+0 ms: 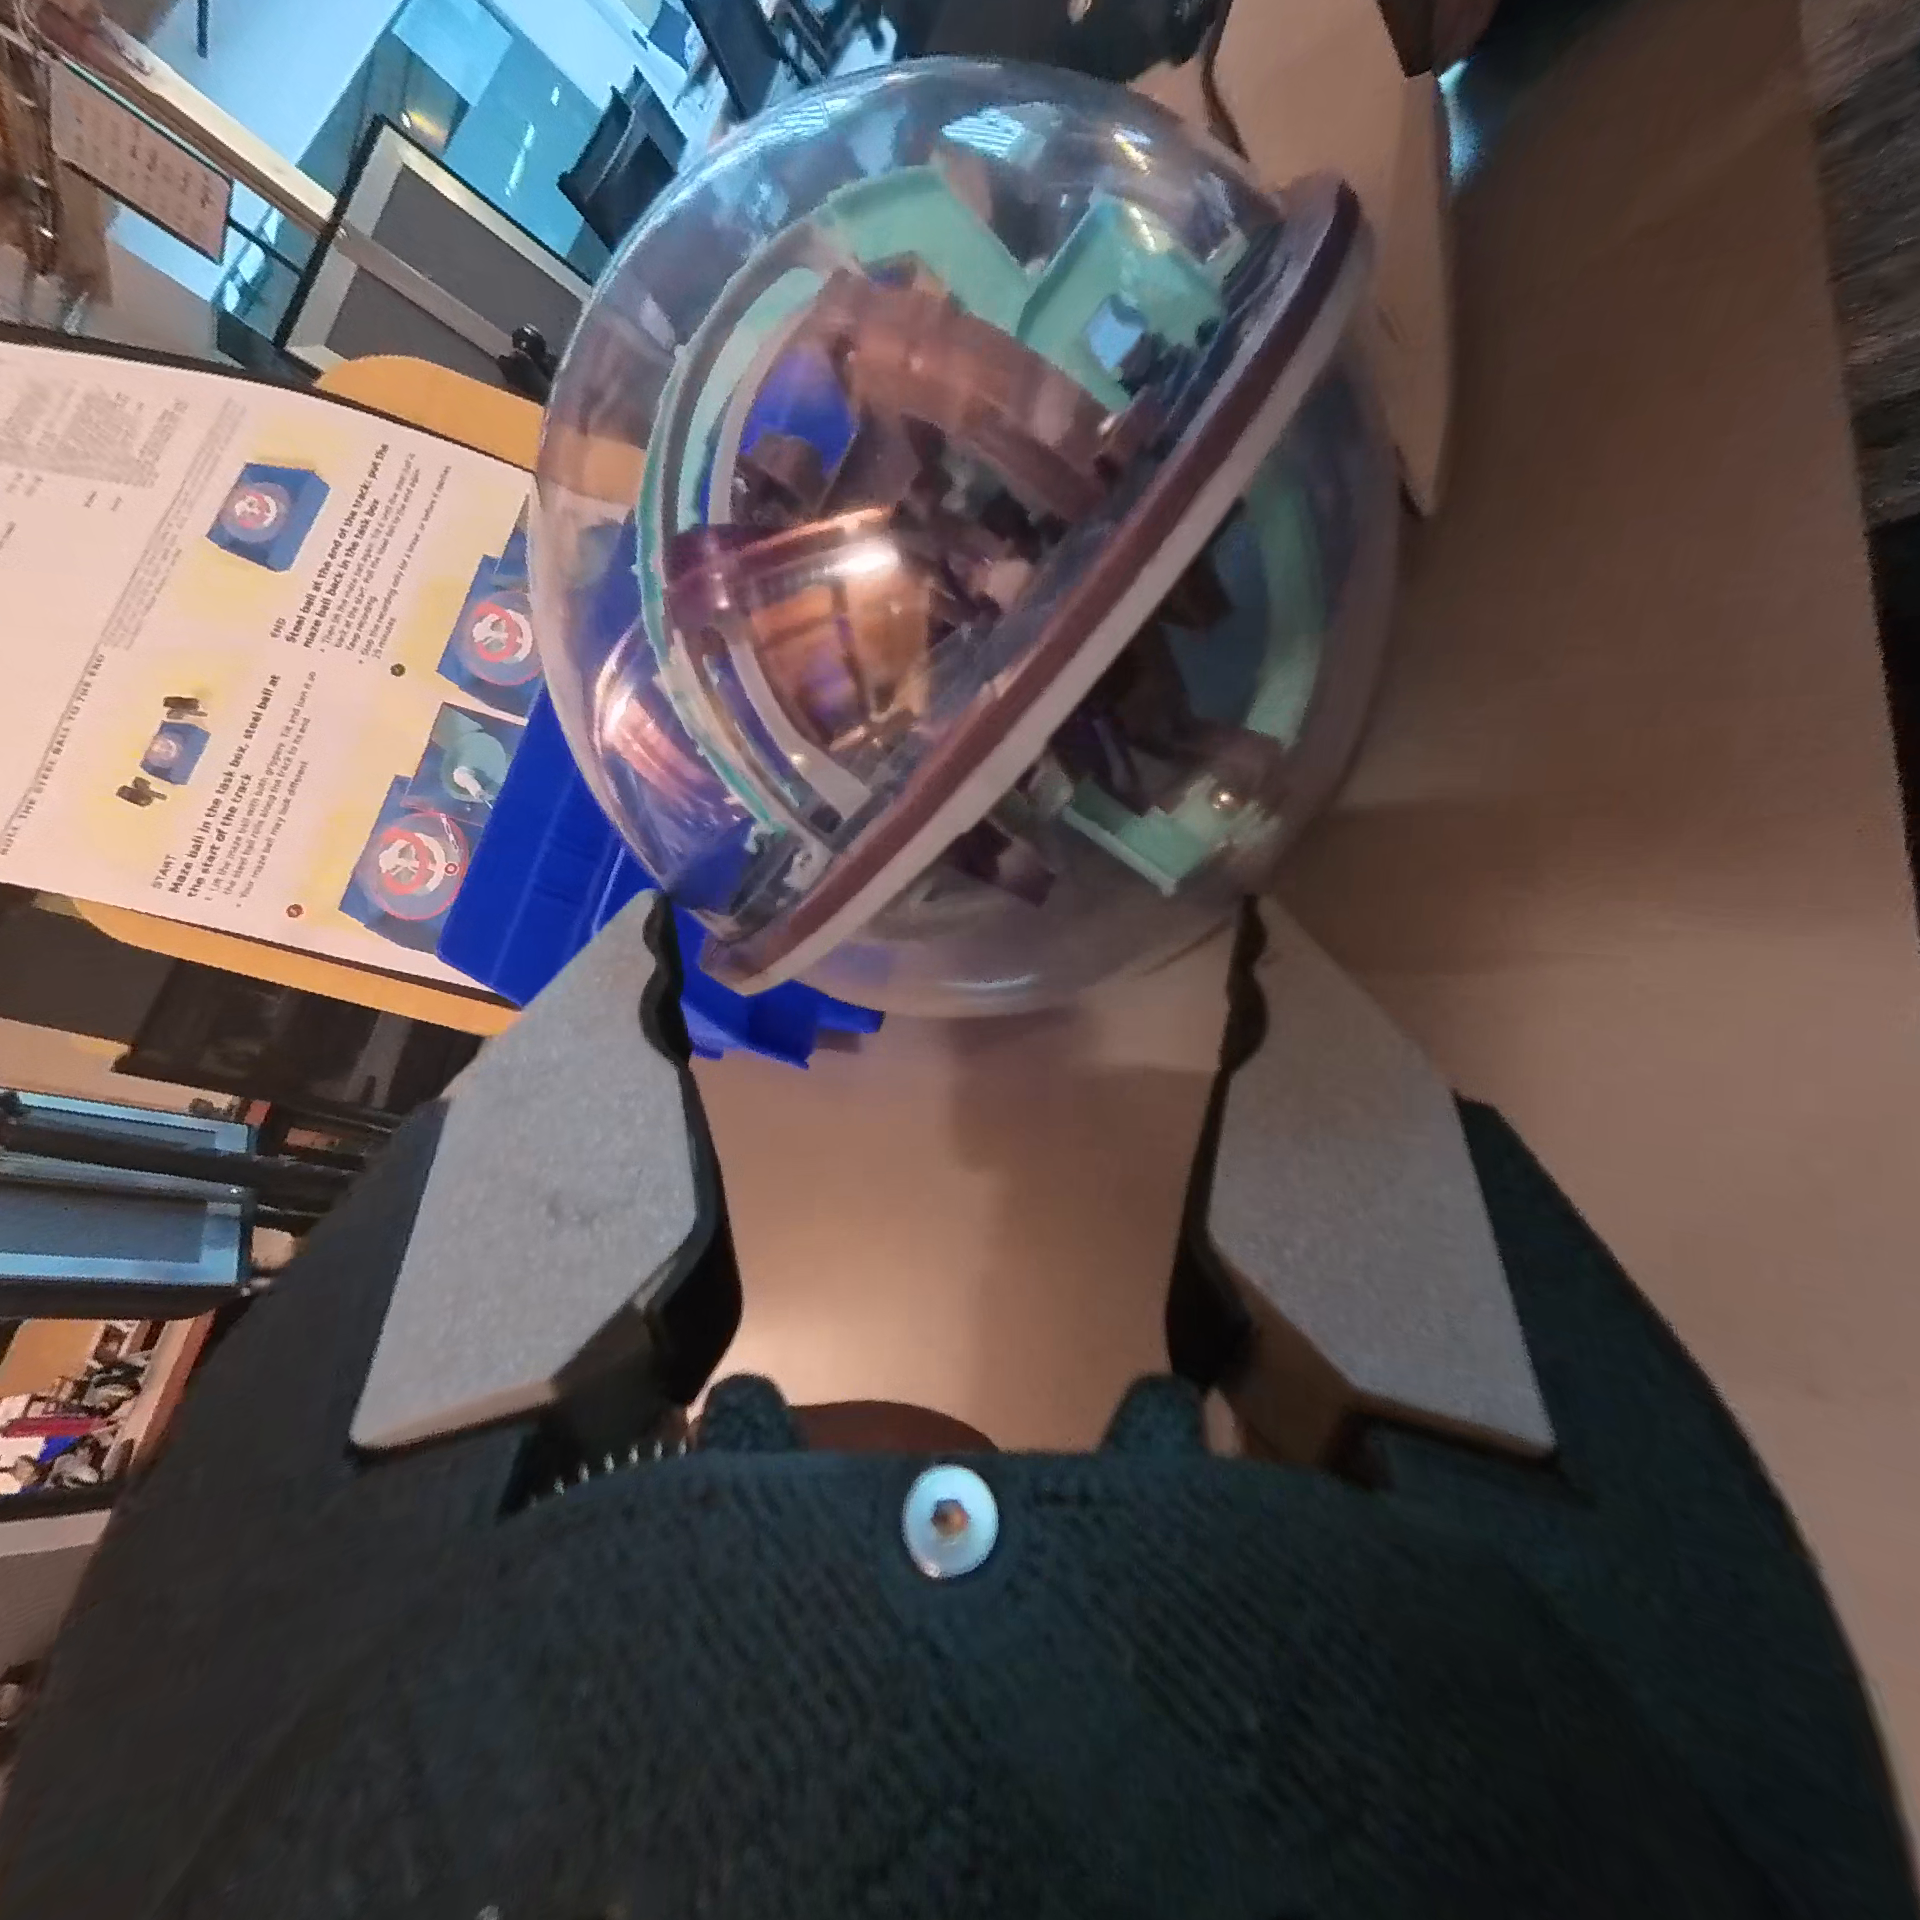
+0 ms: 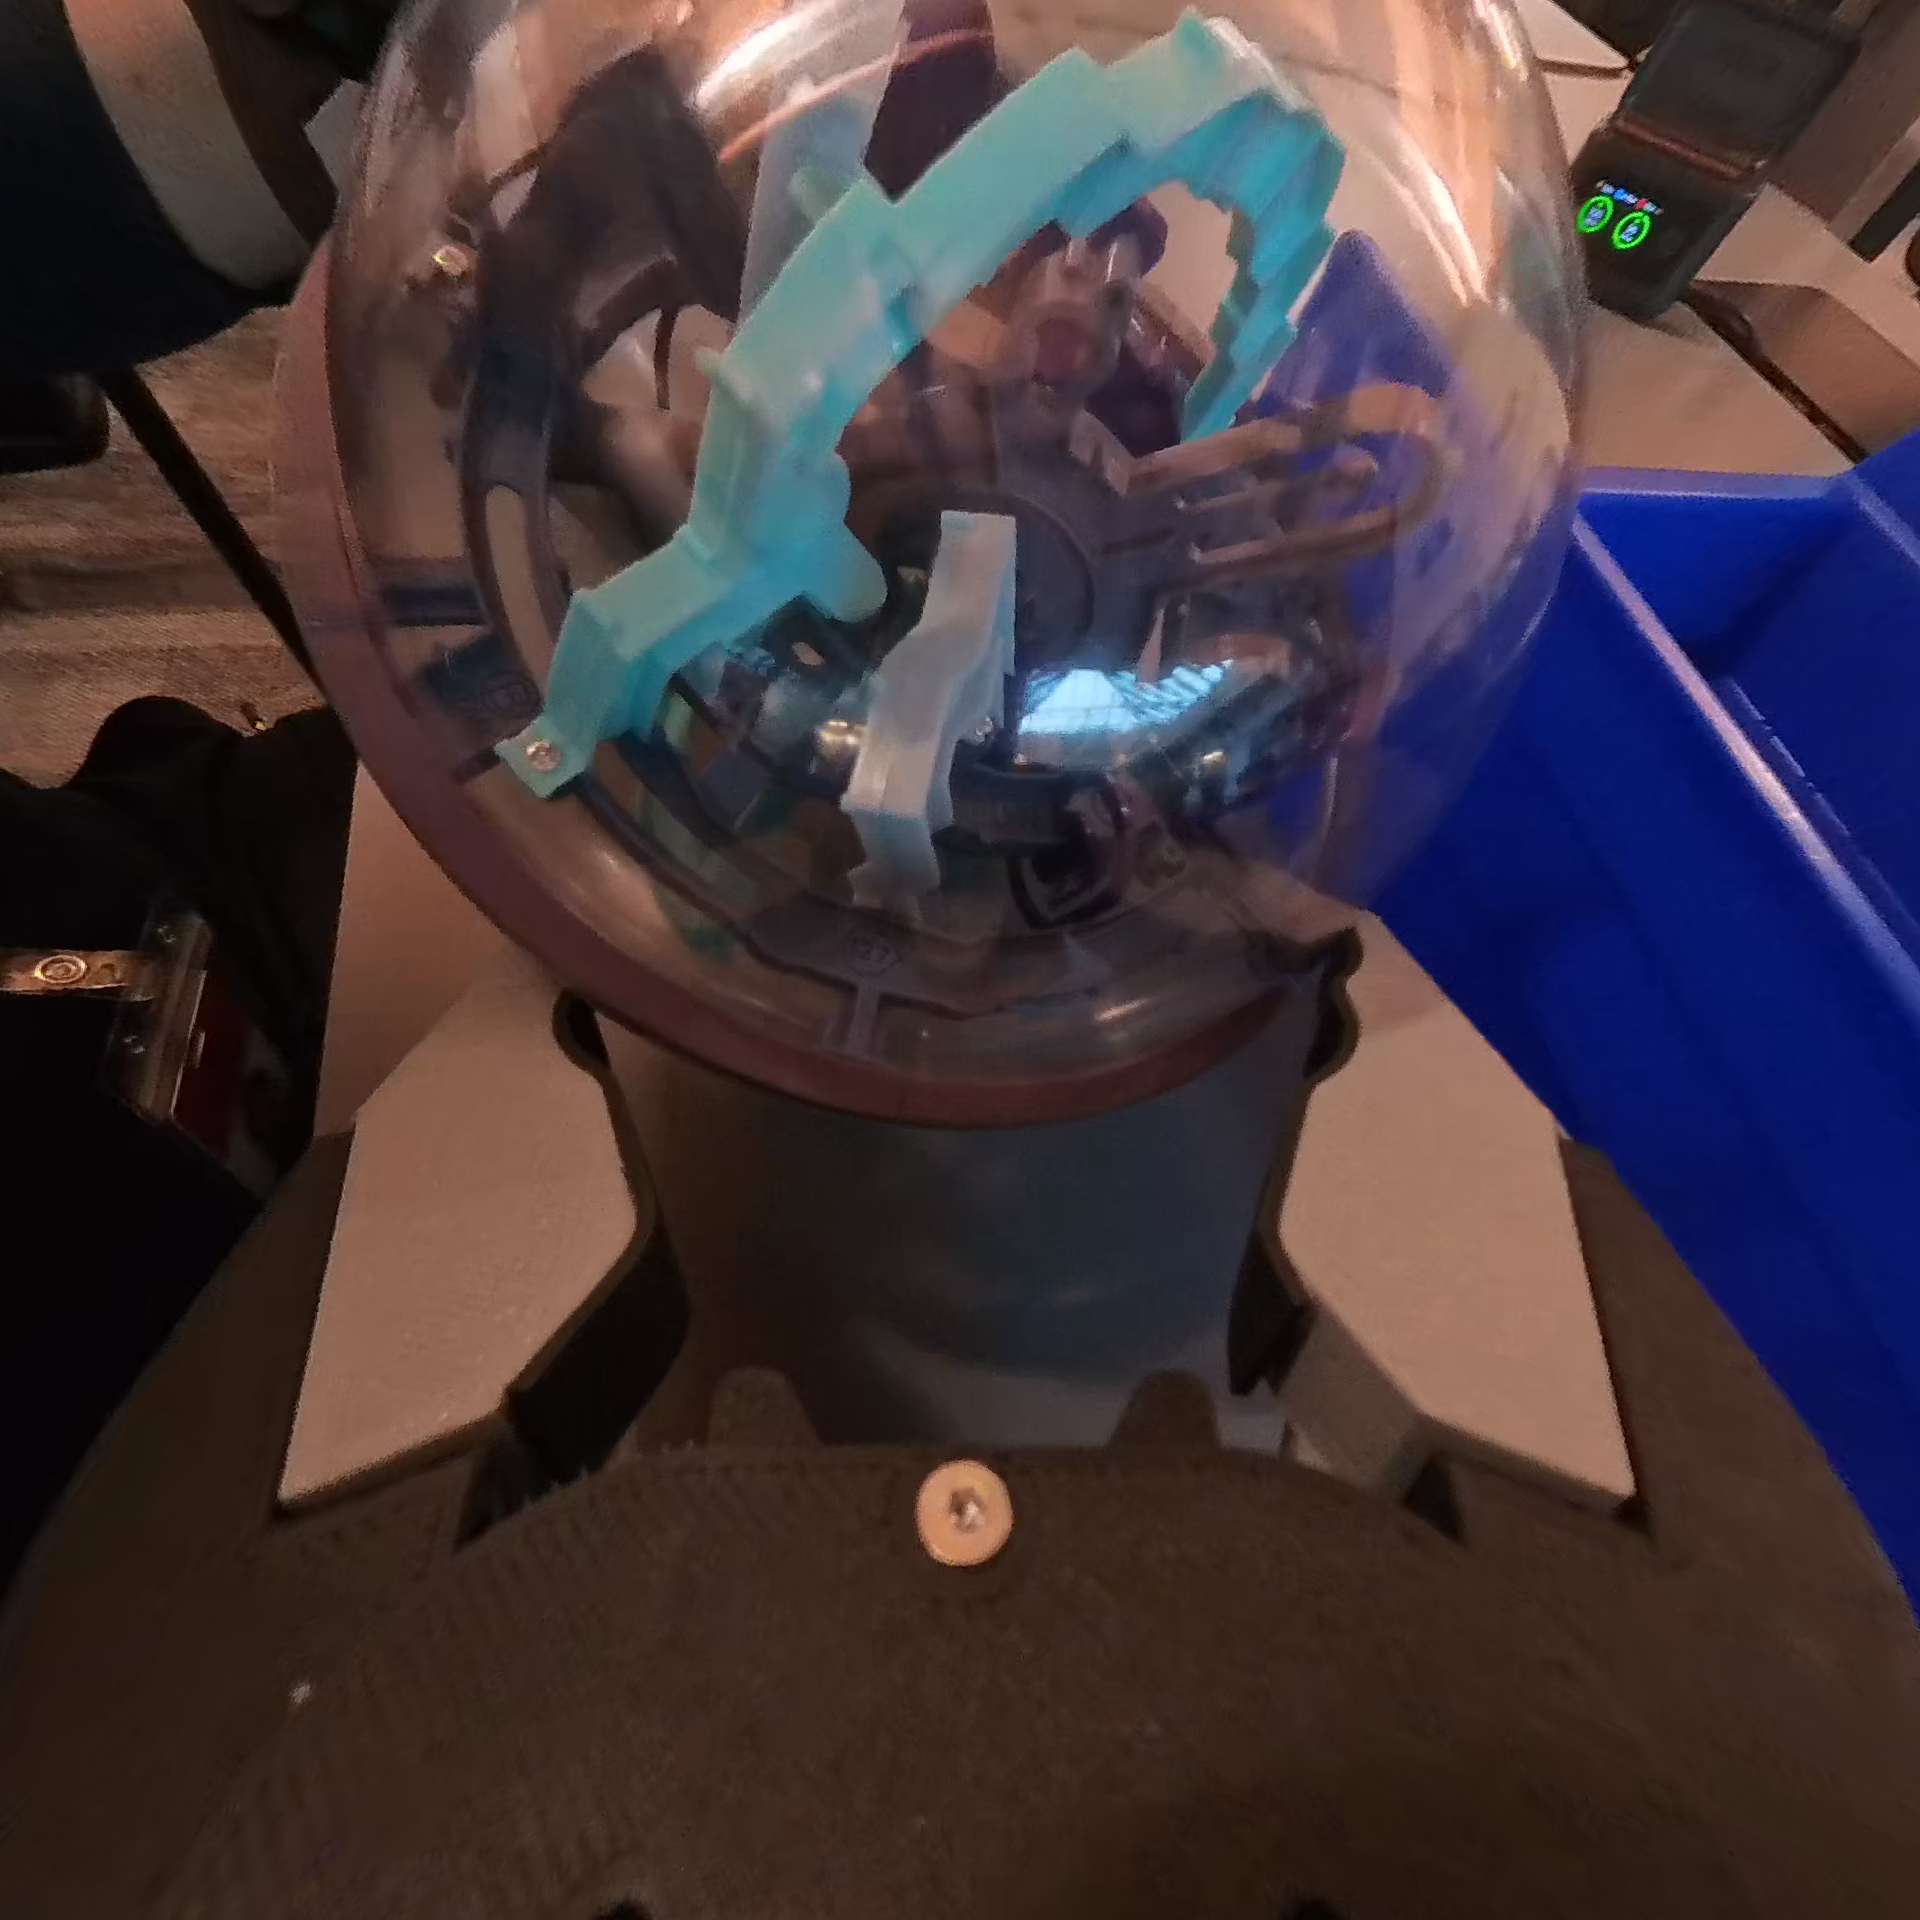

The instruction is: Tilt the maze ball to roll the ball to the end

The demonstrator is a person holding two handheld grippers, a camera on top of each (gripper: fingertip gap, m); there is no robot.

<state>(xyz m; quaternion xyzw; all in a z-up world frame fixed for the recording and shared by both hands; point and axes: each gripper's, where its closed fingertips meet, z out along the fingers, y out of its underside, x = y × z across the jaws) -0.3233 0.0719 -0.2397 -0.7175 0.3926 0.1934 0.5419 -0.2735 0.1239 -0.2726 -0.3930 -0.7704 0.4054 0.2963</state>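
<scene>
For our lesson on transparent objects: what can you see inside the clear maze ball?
Inside the maze ball a stepped turquoise track, a pale track piece and dark brown and purple sections show. A small shiny ball sits on a green ledge. Reflections and blur hide the deeper parts.

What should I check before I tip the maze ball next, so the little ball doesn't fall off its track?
1. Right gripper fingers hugging the maze ball: ok, both tips sit against it.
2. Left gripper fingers pressing it: cannot tell, the tips only just meet the shell.
3. Steel ball spotted: ok, it sits by a teal track.
4. Where the end is: cannot tell.
5. Room to tilt: not ok, the blue bin is right beside the shell.
</scene>
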